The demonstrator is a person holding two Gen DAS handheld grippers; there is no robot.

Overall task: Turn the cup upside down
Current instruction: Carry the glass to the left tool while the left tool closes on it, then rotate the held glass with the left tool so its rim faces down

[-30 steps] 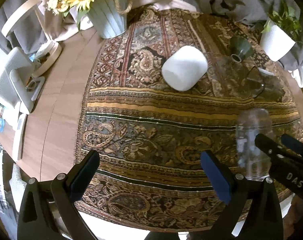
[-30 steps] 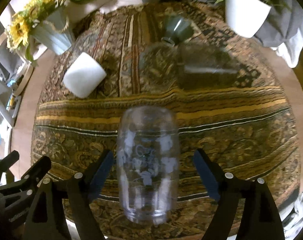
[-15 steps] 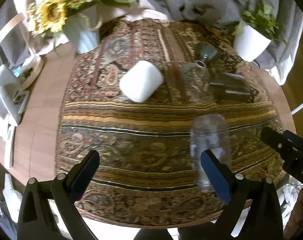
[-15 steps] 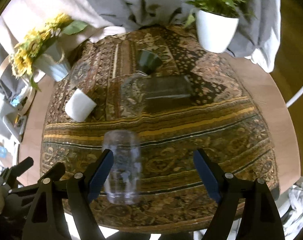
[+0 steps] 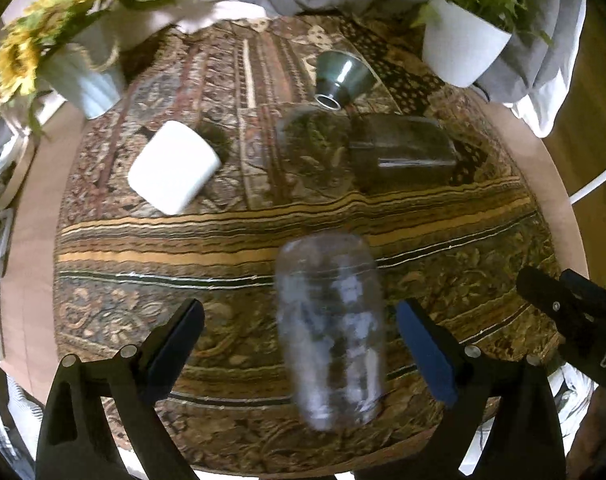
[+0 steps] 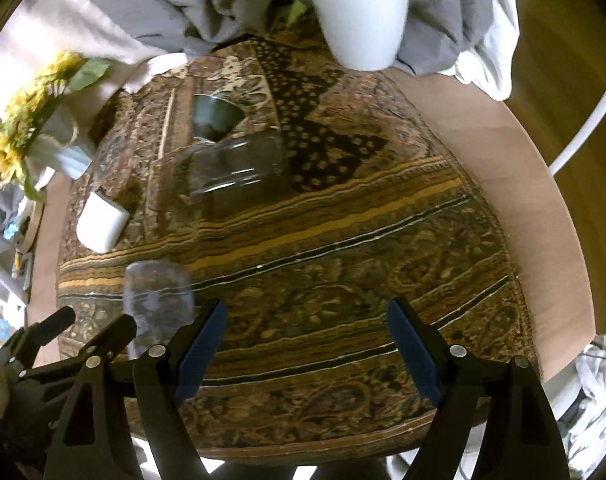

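— Claws?
— Left gripper [image 5: 301, 344] and right gripper [image 6: 305, 346] both gape wide, holding nothing.
— The cup?
— Clear glass cup [image 5: 330, 332] stands on the patterned cloth [image 5: 223, 240], between the left fingers, untouched.

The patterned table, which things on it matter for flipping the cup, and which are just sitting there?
For the job: clear etched glass cup, left gripper, right gripper.

Lying about: white cup, green cup, two clear glasses, sunflower vase, potted plant.
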